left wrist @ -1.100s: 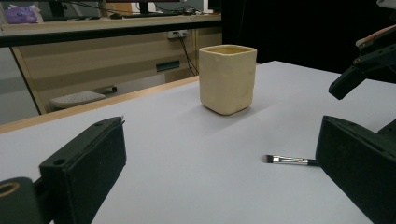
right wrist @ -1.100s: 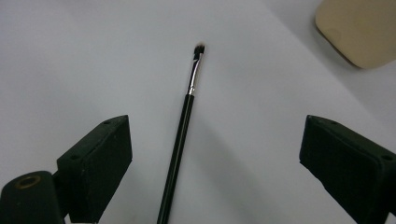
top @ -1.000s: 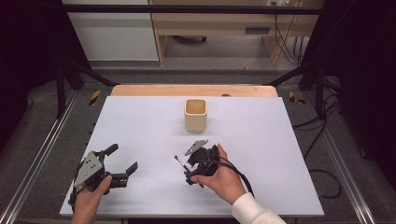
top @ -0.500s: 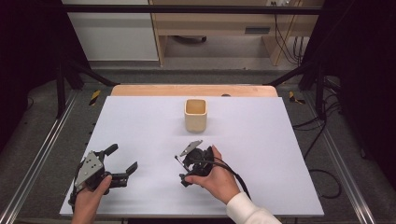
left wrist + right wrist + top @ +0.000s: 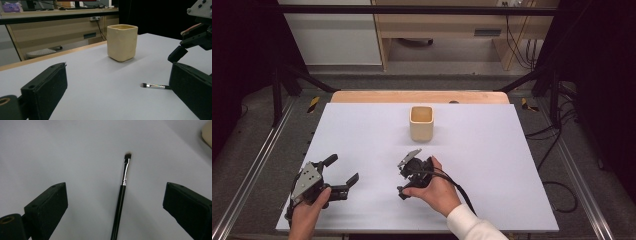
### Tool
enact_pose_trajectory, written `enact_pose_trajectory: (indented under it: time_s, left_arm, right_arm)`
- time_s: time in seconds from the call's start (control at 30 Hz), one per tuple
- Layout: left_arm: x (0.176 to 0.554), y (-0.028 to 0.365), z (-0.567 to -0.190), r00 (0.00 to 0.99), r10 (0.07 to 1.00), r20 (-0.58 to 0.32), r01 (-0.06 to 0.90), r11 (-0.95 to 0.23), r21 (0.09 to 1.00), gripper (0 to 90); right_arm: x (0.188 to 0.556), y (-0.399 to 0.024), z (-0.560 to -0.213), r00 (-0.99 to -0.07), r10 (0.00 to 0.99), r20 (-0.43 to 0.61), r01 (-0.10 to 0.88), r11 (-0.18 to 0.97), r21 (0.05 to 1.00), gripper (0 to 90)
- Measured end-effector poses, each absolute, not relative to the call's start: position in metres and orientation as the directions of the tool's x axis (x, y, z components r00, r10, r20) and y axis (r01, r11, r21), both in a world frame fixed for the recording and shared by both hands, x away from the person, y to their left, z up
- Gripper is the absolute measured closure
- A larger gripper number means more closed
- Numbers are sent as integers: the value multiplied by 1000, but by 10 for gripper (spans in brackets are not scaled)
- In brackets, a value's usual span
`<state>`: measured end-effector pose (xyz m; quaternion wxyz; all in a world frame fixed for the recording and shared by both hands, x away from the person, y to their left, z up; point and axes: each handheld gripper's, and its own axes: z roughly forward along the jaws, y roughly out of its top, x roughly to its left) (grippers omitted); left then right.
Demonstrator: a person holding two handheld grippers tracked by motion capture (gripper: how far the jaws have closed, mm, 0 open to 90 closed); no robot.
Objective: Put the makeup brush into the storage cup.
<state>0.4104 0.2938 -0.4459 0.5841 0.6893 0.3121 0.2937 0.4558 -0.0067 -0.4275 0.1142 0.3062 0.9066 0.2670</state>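
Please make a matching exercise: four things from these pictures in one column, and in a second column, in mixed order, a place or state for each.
1. cup
2. brush
3. left gripper
4. right gripper

A. flat on the table, between open jaws
B. open, near the table's left front corner
C. upright, at the table's far middle
D. open, over the brush

Pairs: 1-C, 2-A, 3-B, 4-D

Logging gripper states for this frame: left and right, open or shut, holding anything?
Left gripper: open, holding nothing.
Right gripper: open, jaws either side of the brush on the table, not gripping it.
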Motion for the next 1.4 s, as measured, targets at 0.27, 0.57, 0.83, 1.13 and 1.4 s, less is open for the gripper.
enact_pose_trajectory:
  time_s: [0.27,0.57,0.83,1.13,1.4]
  left_arm:
    - [411,294,-446,631,774,40,87,-122,989,15]
    - [411,294,-446,633,773,40,89,-124,988,15]
    - [411,294,-446,634,772,40,90,-125,988,15]
    - [412,294,-446,632,774,38,93,-125,988,15]
    - [412,295,-447,629,777,33,97,-120,988,16]
  right_arm:
    - [462,0,-435,-782,622,-40,510,674,534,90]
    - [470,-3,-438,-760,649,-40,533,657,533,130]
    - [469,-7,-441,-747,664,-46,542,647,537,197]
    - [466,-12,-444,-761,648,-31,530,649,545,298]
    - [463,-14,-450,-762,648,-19,533,643,551,324]
